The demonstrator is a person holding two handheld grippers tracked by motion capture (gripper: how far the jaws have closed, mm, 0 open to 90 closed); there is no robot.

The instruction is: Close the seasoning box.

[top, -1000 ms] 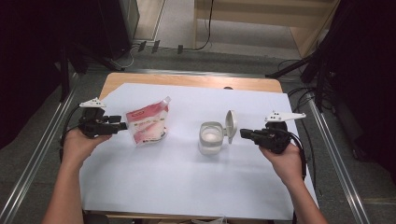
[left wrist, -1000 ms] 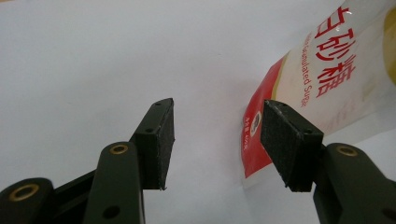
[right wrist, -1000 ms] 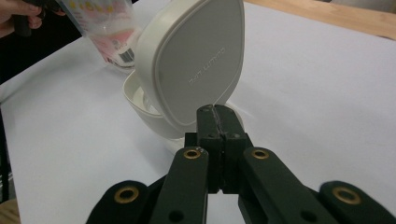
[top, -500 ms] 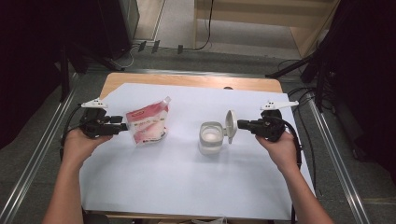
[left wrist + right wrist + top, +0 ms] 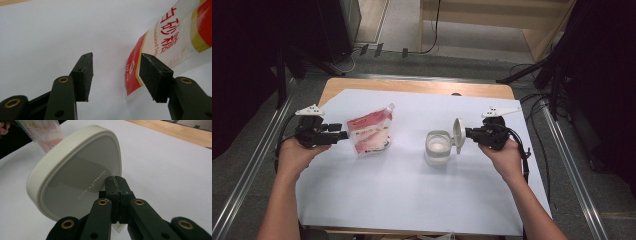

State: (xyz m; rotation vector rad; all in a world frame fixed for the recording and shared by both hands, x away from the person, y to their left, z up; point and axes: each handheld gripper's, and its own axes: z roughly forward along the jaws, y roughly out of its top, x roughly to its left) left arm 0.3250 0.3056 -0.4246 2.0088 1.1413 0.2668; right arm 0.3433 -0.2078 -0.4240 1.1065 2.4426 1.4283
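White sheet (image 5: pixel 422 200) covers wooden table (image 5: pixel 412 86). Red-white sugar pouch (image 5: pixel 369 134) at left; left gripper (image 5: pixel 343 135) spread, one pad (image 5: pixel 155 75) against pouch edge, no pinch yet, position unchanged. Clear container (image 5: pixel 438 148) mid-sheet, hinged lid (image 5: pixel 458 135) standing open. Right gripper (image 5: pixel 468 132) pressed together, has slid in from right, now at lid tab. Judgement: container open, pouch pickup next.
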